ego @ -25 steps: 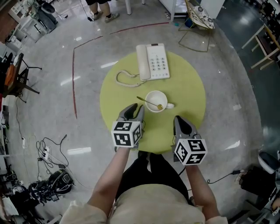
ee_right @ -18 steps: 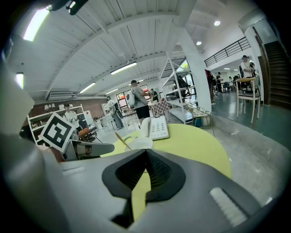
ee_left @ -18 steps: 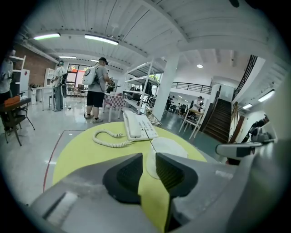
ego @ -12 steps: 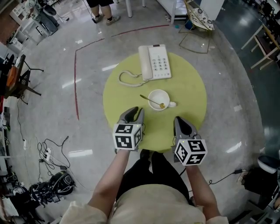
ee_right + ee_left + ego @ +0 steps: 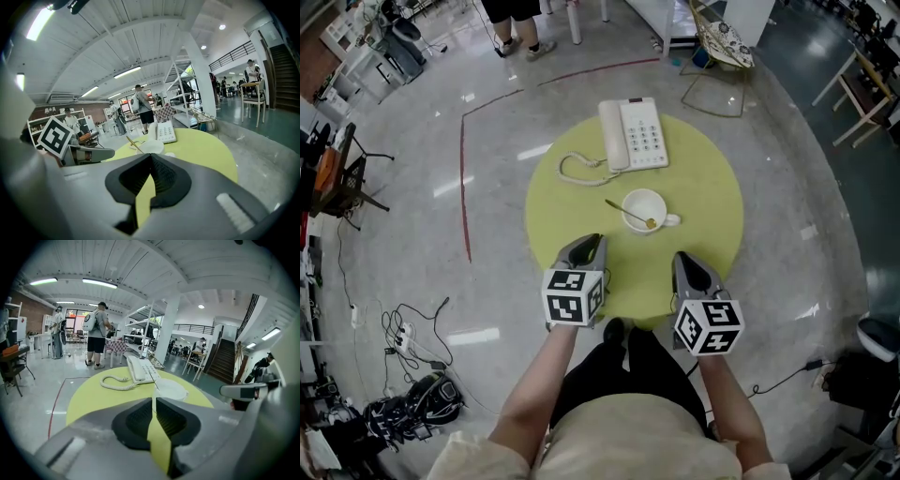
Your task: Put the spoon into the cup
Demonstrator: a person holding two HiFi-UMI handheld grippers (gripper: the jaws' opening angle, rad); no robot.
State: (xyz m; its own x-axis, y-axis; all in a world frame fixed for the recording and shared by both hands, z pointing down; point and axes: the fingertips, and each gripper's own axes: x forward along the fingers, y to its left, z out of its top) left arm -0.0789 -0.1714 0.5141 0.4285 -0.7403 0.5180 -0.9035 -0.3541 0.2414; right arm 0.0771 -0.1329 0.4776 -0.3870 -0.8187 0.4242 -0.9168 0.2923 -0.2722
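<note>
My left gripper (image 5: 588, 244) and right gripper (image 5: 685, 260) are both pinched closed, holding nothing. The spoon (image 5: 626, 213) sits in the white cup (image 5: 658, 198), its handle pointing to ten o'clock.

Light: bright, even, from ceiling tube lights (image 5: 99, 283).
Glare: white streaks on polished floor (image 5: 455, 178).
Distortion: strong fisheye and dark corners in both gripper views.
Focus: near foreground soft.

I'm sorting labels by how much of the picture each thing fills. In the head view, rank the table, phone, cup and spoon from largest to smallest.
1. table
2. phone
3. cup
4. spoon, roughly as long as the cup is wide but far thinner
</note>
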